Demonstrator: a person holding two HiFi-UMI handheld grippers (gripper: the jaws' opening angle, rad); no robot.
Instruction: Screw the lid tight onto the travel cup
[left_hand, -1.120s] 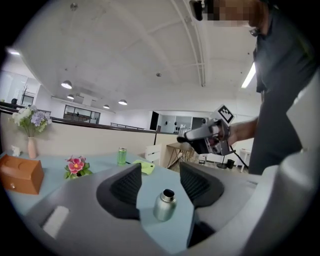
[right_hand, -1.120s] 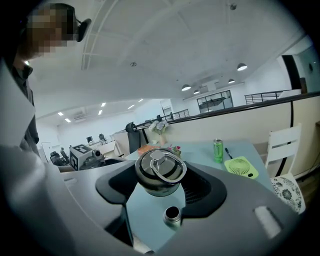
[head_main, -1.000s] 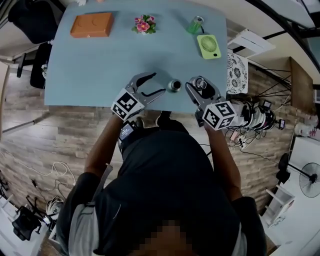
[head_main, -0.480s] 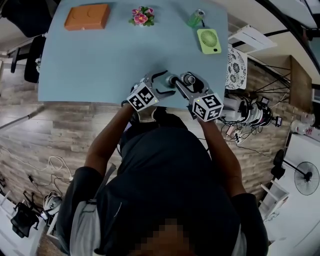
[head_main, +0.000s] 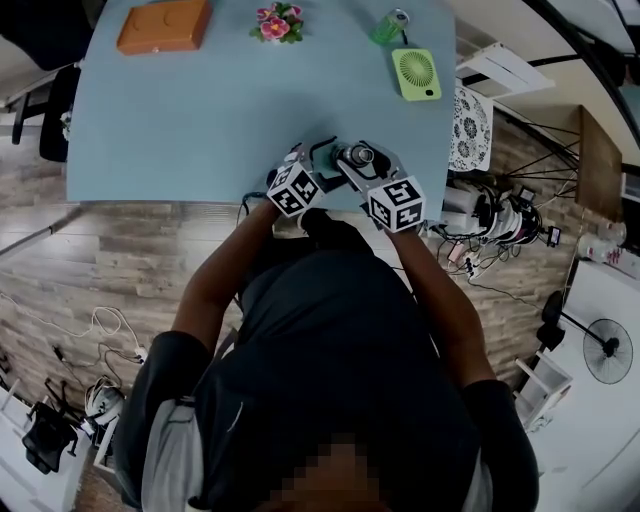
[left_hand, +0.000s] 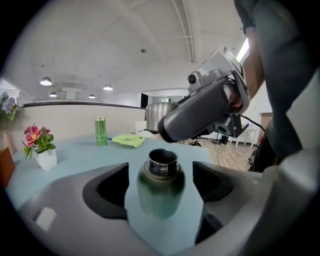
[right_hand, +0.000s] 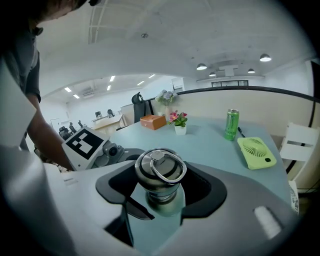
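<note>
The dark green travel cup (left_hand: 160, 172) stands upright on the blue table (head_main: 200, 120), its mouth uncovered. My left gripper (left_hand: 161, 200) has it between its jaws, which are opening; the pads stand clear of its sides. My right gripper (right_hand: 161, 182) is shut on the steel lid (right_hand: 160, 172), which has a ring handle on top. In the head view the left gripper (head_main: 322, 160) and the right gripper (head_main: 358, 160) meet at the table's near edge. The lid (head_main: 359, 155) hangs close above and beside the cup.
At the far side of the table are an orange box (head_main: 165, 25), a small flower pot (head_main: 277, 22), a green can (head_main: 388, 27) and a green hand fan (head_main: 417, 75). A white chair (head_main: 472, 140) and cables sit right of the table.
The left gripper has moved right and its jaws now stand around the cup. The right gripper has carried the lid left, up to the cup.
</note>
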